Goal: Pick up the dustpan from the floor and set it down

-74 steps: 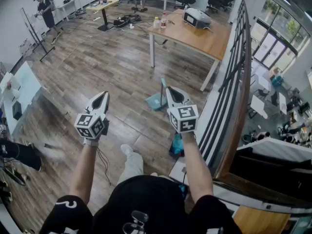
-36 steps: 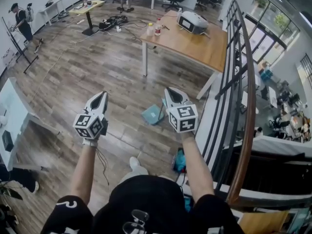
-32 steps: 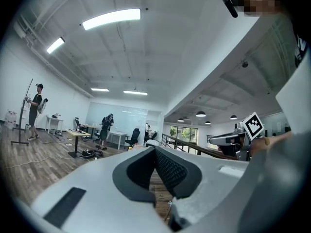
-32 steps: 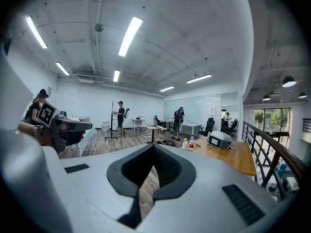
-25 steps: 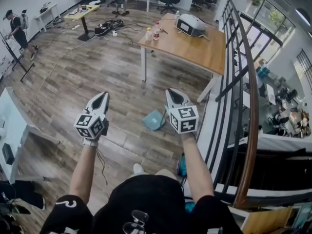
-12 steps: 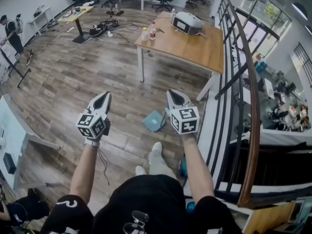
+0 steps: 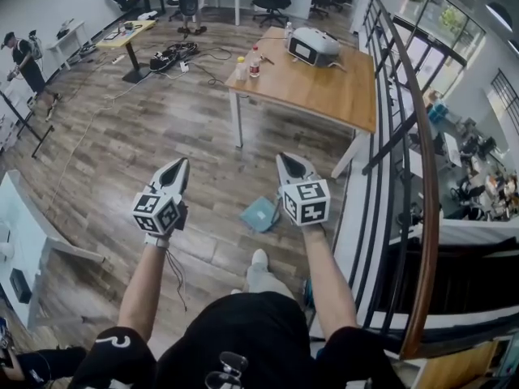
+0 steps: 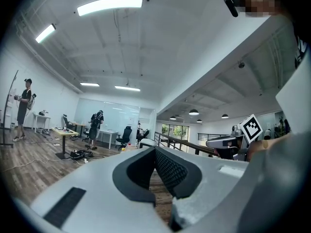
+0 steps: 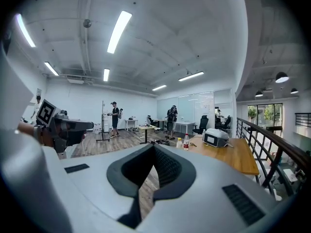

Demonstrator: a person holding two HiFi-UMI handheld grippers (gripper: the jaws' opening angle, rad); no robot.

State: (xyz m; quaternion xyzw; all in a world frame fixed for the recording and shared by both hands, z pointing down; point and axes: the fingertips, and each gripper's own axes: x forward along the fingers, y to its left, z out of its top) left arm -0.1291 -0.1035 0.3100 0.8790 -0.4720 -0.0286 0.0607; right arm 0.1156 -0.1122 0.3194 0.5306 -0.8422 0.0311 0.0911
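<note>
My left fingers (image 7: 178, 171) and right fingers (image 7: 288, 164) were together, empty. Dustpan (image 7: 259, 214) lay on wood floor (image 7: 162, 120) between them, nearer right. Counter (image 7: 324, 87) ahead, railing (image 7: 423, 177) right of right fingers.

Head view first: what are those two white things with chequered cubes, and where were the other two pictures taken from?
There is no robot here. A person holds a left gripper and a right gripper, one in each hand. The cubes are part of the grippers. The head view comes from a camera on the person's head, looking down at the floor. The other two pictures come from a camera riding on each gripper, looking along its fingers. Both pairs of fingers are closed and hold nothing. A teal dustpan lies on the floor, untouched, and in the head view it shows just left of the right gripper. Beyond it stands a wooden table.
</note>
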